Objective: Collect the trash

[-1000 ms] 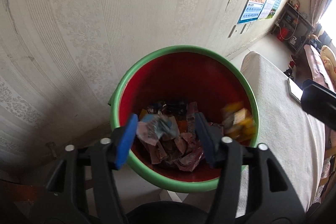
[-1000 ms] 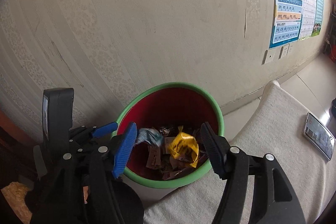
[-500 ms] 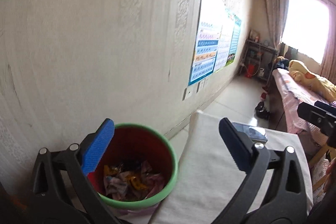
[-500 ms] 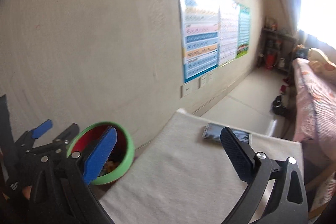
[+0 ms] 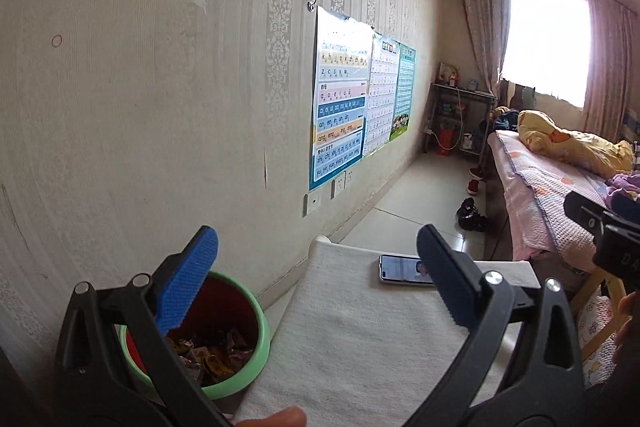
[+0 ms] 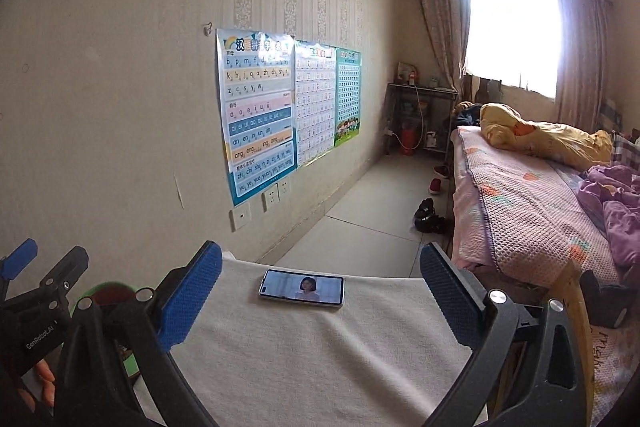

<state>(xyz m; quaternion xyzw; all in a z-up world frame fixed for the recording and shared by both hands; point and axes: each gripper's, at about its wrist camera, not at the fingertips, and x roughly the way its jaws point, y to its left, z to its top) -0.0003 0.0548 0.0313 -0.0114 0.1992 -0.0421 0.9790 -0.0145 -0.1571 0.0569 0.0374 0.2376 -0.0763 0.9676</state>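
- While both grippers hang over the cloth-covered surface (image 5: 360, 339), the left gripper (image 5: 316, 275) has its blue-padded jaws spread wide with nothing between them; they have just been opening.
- The right gripper (image 6: 322, 287) likewise stands wide apart and holds nothing, its jaws also having just been opening.
- The green-rimmed red bin (image 5: 256, 343) sits on the floor just beside the surface's left edge, against the wall; in the left wrist view the left gripper's near finger partly covers it.
- Crumpled wrappers (image 5: 212, 351) lie piled inside the bin, brown, yellow and purple among them.
- In the right wrist view only a sliver of the bin's rim shows behind the left gripper's frame at the lower left.
- A phone (image 6: 302, 287) lies flat near the far edge of the surface, its screen lit.
- Learning posters (image 6: 260, 111) hang on the wallpapered wall (image 5: 160, 107) above wall sockets.
- A bed (image 6: 532, 211) with a patterned cover and a yellow quilt stands to the right, with shoes (image 6: 428, 219) on the tiled floor beside it.
- A fingertip shows at the bottom edge of the left wrist view.
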